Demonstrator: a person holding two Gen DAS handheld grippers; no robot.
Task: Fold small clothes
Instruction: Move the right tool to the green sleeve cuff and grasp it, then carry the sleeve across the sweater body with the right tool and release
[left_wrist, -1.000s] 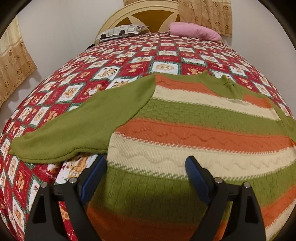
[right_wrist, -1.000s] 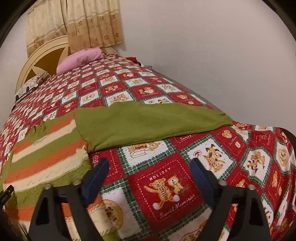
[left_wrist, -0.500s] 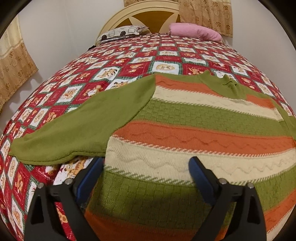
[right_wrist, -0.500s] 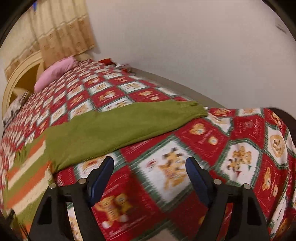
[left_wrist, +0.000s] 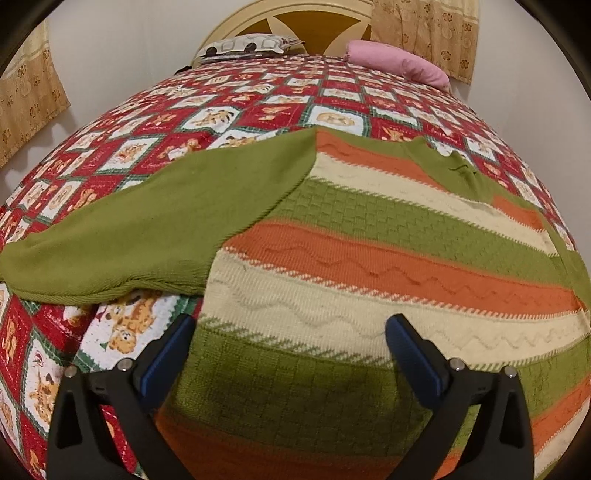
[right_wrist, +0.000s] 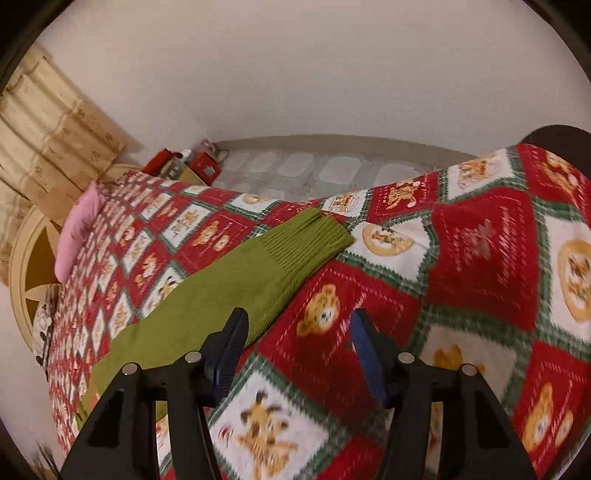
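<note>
A knitted sweater (left_wrist: 369, 236) with green, orange and cream stripes lies flat on the bed. Its plain green left sleeve (left_wrist: 155, 225) stretches out to the left. My left gripper (left_wrist: 290, 343) is open and empty, hovering over the sweater's lower left side near the armpit. In the right wrist view the other green sleeve (right_wrist: 229, 291) runs diagonally, its ribbed cuff (right_wrist: 310, 236) at the upper right. My right gripper (right_wrist: 297, 339) is open and empty, low over the bedspread just right of this sleeve, its left finger (right_wrist: 229, 343) over the sleeve's edge.
The bed has a red, white and green teddy-bear bedspread (right_wrist: 480, 240). A pink pillow (left_wrist: 399, 62) and a patterned pillow (left_wrist: 247, 44) lie by the cream headboard (left_wrist: 295, 14). A white wall (right_wrist: 332, 74) and tiled floor (right_wrist: 332, 170) border the bed's right edge.
My right gripper has swung right and down along the sleeve towards its cuff, and its fingers have narrowed. My left gripper has moved slightly closer over the sweater's body.
</note>
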